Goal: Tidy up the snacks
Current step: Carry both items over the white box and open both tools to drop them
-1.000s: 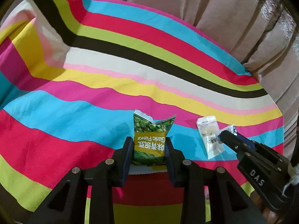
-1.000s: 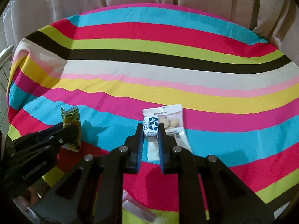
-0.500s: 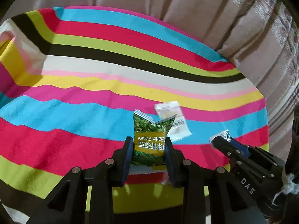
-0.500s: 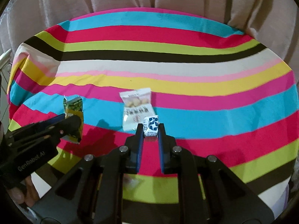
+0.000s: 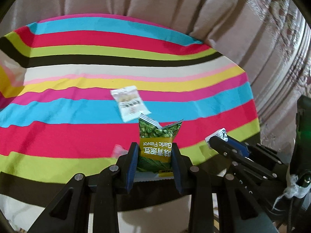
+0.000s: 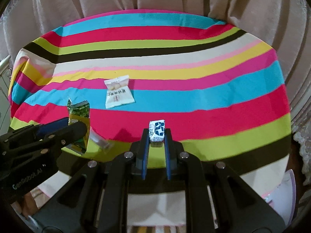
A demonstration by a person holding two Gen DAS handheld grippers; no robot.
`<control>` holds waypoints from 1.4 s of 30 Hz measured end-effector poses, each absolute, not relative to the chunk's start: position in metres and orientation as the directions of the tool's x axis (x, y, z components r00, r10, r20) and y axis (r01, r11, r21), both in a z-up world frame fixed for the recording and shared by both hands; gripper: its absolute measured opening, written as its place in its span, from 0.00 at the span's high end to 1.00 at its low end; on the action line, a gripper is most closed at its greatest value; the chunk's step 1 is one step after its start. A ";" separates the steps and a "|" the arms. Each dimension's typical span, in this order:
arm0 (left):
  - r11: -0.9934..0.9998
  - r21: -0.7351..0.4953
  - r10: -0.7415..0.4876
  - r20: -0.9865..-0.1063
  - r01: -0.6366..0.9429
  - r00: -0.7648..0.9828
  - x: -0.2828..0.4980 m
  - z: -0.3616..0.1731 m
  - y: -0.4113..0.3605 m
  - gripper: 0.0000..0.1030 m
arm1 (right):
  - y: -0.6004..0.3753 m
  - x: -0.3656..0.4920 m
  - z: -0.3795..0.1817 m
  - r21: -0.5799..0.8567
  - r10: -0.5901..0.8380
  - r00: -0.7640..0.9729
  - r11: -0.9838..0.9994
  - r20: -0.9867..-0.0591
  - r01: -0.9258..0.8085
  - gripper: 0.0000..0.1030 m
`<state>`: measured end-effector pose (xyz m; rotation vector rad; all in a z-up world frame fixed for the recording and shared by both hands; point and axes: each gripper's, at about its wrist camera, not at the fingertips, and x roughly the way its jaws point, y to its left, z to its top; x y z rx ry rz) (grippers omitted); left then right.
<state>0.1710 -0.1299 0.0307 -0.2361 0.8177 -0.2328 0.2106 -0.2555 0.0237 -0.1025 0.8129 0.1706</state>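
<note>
Above the striped worktop, the left gripper has its fingers clenched on a green pea packet, the right gripper grips a small blue-and-white sweet, while a white snack packet lies beyond both, seemingly still unsorted.

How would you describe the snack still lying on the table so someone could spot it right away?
On the striped tablecloth, look where the blue stripe meets the pink one. The white packet lies flat there, apart from both grippers. It is pale with round biscuits pictured at its top, unlike the green garlic-flavour bag and the blue-and-white wrapped piece, which are gripped.
</note>
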 end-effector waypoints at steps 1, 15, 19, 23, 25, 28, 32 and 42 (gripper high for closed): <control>0.948 -0.293 -0.299 -0.691 0.122 0.658 0.168 0.032 -0.135 0.67 | -0.261 0.206 0.025 -0.027 0.108 0.676 0.982 -0.729 -0.185 0.83; 0.928 -0.285 -0.373 -0.700 0.241 0.609 0.140 0.038 -0.192 0.67 | -0.319 0.165 0.030 -0.050 0.039 0.681 0.993 -0.731 -0.111 0.83; 0.919 -0.291 -0.394 -0.706 0.267 0.588 0.136 0.037 -0.205 0.67 | -0.338 0.158 0.030 -0.052 0.017 0.679 0.995 -0.734 -0.082 0.83; 0.907 -0.300 -0.418 -0.714 0.294 0.562 0.133 0.035 -0.220 0.67 | -0.362 0.150 0.028 -0.054 -0.011 0.676 0.998 -0.736 -0.043 0.83; 0.902 -0.300 -0.428 -0.719 0.312 0.548 0.131 0.035 -0.230 0.67 | -0.372 0.148 0.027 -0.054 -0.025 0.674 0.998 -0.738 -0.022 0.83; 0.893 -0.301 -0.443 -0.725 0.335 0.528 0.130 0.034 -0.243 0.67 | -0.395 0.142 0.024 -0.054 -0.055 0.668 0.998 -0.742 0.022 0.83; 0.876 -0.302 -0.465 -0.733 0.375 0.496 0.127 0.033 -0.264 0.67 | -0.425 0.134 0.021 -0.056 -0.094 0.657 0.995 -0.748 0.079 0.83; 0.821 -0.316 -0.521 -0.755 0.475 0.398 0.115 0.028 -0.316 0.67 | -0.491 0.114 0.018 -0.049 -0.177 0.632 0.976 -0.754 0.214 0.83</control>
